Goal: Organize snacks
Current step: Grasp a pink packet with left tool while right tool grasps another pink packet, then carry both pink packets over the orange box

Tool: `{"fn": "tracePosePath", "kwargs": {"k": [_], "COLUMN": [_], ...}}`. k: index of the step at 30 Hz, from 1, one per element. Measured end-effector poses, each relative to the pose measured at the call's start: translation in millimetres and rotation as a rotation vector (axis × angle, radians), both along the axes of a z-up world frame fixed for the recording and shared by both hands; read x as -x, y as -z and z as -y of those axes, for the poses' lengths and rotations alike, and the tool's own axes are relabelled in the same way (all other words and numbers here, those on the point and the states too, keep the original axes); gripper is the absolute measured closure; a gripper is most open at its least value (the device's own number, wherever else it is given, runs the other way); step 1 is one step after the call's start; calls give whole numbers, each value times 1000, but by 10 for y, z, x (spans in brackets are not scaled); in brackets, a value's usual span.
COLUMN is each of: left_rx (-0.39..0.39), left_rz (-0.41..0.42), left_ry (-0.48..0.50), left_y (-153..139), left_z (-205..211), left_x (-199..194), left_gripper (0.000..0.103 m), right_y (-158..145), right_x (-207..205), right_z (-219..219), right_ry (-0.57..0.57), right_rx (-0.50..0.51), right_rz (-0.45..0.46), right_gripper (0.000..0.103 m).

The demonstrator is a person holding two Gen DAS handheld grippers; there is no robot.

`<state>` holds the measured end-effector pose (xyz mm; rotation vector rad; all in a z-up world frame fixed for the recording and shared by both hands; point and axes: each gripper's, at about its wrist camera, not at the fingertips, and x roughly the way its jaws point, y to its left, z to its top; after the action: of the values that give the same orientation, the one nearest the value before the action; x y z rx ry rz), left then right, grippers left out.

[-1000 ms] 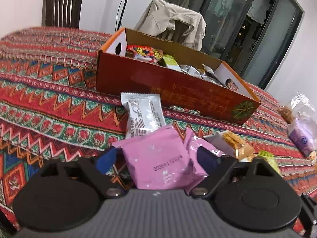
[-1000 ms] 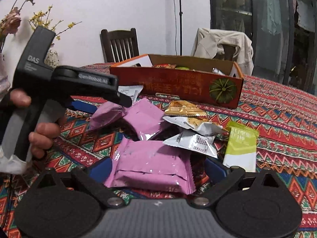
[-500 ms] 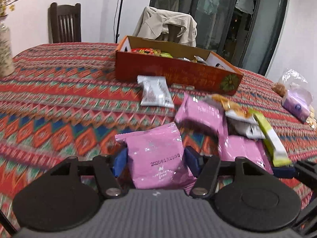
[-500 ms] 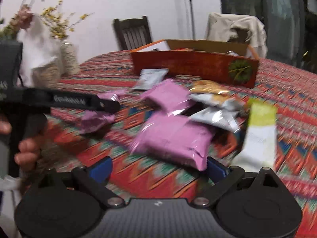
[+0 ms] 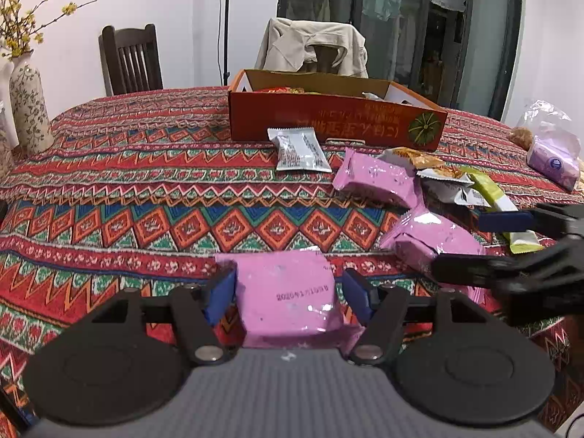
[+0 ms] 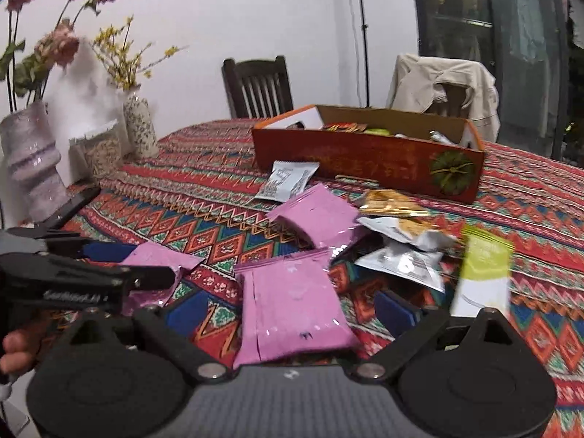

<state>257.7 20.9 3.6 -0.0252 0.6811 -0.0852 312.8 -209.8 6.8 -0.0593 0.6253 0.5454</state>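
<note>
Left gripper: jaws opening, pink snack packet lying between the blue pads, gaps visible on both sides, packet resting on the patterned worktop. Right gripper: jaws spread wide around a second pink packet, not pressing it. Orange cardboard box: far side, partly filled. Loose packets: grey, pink, green, between box and grippers.

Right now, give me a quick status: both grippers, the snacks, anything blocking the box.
Left gripper opening, pink packet between its fingers. Right gripper open around another pink packet. Loose snacks piled before the box; way to it clear.
</note>
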Motion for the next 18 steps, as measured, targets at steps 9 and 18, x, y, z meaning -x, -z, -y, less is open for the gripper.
{"fn": "tracePosePath", "kwargs": {"k": [9,18], "left_rx": [-36,-55], "left_rz": [3,4], "left_ry": [-7,11], "left_y": [81,81], "left_z": [54,172], "left_x": [137,192], "left_gripper": [41,41], "right_y": [130,150], "right_x": [-134,312], "right_z": [-144,233], "right_ry": [13,78], "right_rx": [28,5], "right_rz": [-33,-44], "right_gripper": [43,43]}}
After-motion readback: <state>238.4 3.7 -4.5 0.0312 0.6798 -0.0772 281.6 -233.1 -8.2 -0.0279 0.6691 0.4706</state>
